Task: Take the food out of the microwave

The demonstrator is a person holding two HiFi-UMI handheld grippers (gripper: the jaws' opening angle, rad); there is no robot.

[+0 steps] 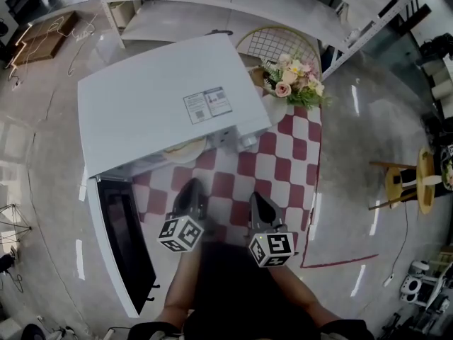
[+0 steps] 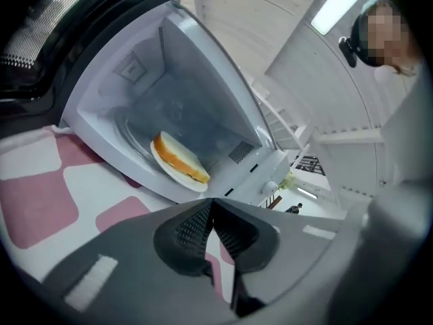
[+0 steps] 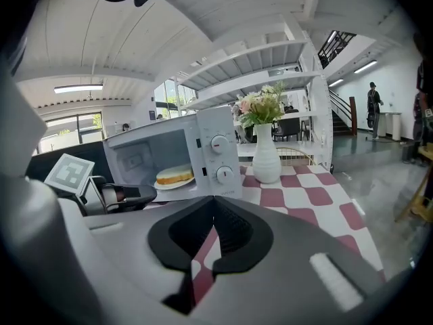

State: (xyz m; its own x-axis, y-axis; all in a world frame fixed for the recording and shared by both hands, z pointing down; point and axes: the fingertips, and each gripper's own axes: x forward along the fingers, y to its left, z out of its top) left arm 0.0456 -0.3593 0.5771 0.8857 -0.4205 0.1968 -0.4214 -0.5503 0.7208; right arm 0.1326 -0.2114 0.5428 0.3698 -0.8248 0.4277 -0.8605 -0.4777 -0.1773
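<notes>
The white microwave (image 1: 152, 101) stands on the checked table with its door (image 1: 124, 241) swung open to the left. Inside lies the food, a slice of bread (image 2: 181, 156) on a white plate (image 2: 164, 164), also visible as bread (image 3: 174, 175) in the right gripper view. My left gripper (image 1: 191, 185) is shut and empty, in front of the cavity and apart from the plate. My right gripper (image 1: 256, 198) is shut and empty too, beside it and facing the microwave's dials (image 3: 220, 158). The shut left jaws (image 3: 135, 195) show in the right gripper view.
A white vase (image 3: 266, 158) of flowers (image 1: 294, 78) stands to the right of the microwave, with a round wire rack (image 1: 272, 42) behind it. The red and white checked cloth (image 1: 283, 161) covers the table. A wooden stool (image 1: 407, 183) stands on the floor at right.
</notes>
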